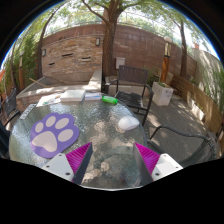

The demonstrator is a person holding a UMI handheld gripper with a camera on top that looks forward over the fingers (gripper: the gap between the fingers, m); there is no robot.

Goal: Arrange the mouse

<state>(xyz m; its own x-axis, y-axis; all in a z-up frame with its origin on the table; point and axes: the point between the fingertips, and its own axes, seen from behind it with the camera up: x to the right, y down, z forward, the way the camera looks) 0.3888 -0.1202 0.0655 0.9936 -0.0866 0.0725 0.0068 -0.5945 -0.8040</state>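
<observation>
A white mouse [129, 123] lies on the glass table [100, 140], to the right and beyond my fingers. A purple paw-shaped mouse pad [55, 132] lies on the table to the left, just ahead of my left finger. My gripper [113, 158] is open and empty, its pink pads [79, 156] wide apart above the table's near part. Nothing stands between the fingers.
Stacked books [82, 96] and a green object [110, 100] lie at the table's far side. A dark chair [130, 78] stands behind the table, a white planter [162, 93] to the right. A brick wall [80, 50] and trees lie beyond.
</observation>
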